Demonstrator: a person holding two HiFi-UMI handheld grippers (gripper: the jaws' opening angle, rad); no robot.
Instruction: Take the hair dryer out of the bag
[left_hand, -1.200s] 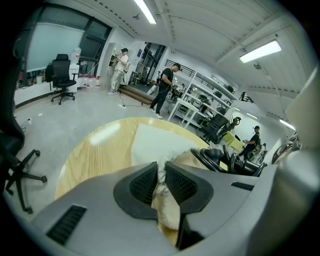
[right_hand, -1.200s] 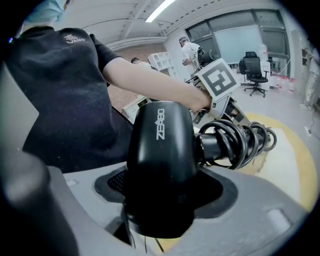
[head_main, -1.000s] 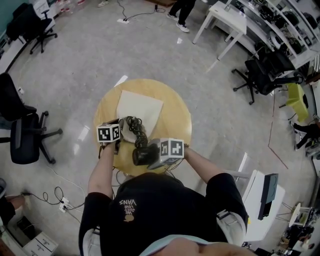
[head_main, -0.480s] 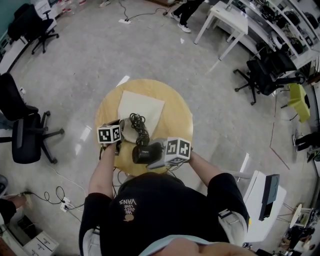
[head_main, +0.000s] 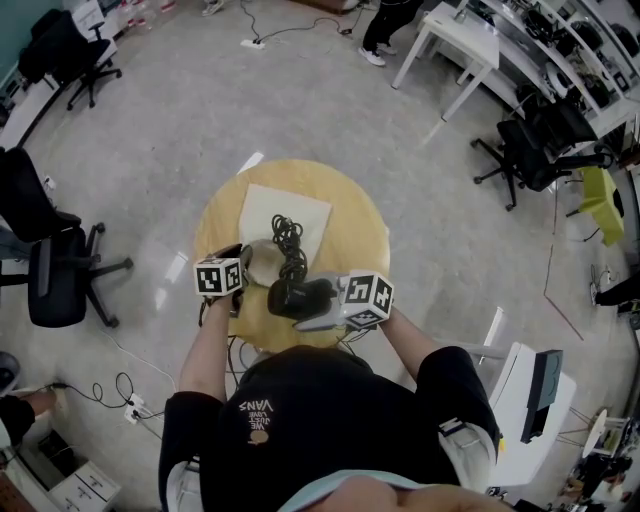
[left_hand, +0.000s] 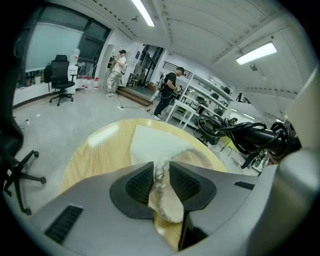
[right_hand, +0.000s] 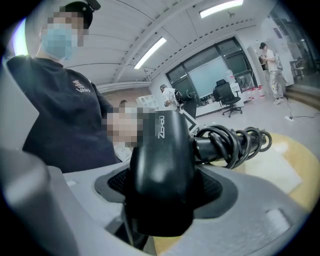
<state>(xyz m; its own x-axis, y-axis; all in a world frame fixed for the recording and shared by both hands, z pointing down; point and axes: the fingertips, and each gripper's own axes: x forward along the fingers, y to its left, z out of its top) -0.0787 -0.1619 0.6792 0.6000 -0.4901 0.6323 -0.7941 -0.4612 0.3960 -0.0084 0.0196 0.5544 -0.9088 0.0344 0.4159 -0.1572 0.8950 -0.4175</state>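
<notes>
A black hair dryer (head_main: 300, 293) is clamped by its body in my right gripper (head_main: 308, 300), held above the near part of the round wooden table (head_main: 355, 230). In the right gripper view the hair dryer (right_hand: 162, 175) fills the space between the pads, and its coiled black cord (right_hand: 235, 142) sticks out beyond. The cream cloth bag (head_main: 285, 215) lies flat on the table. My left gripper (head_main: 245, 268) is at the bag's near mouth. Its jaws have just been opening; the bag's frilled rim (left_hand: 160, 172) still sits loosely between the pads.
Black office chairs (head_main: 50, 270) stand left of the table, and a white desk with a monitor (head_main: 525, 385) is at the right. Cables and a power strip (head_main: 115, 395) lie on the floor at the near left. People (left_hand: 167, 92) stand far off.
My right gripper has lifted and turned the hair dryer, and the cord coil has come up over the bag. The left gripper has stayed in place at the bag's mouth.
</notes>
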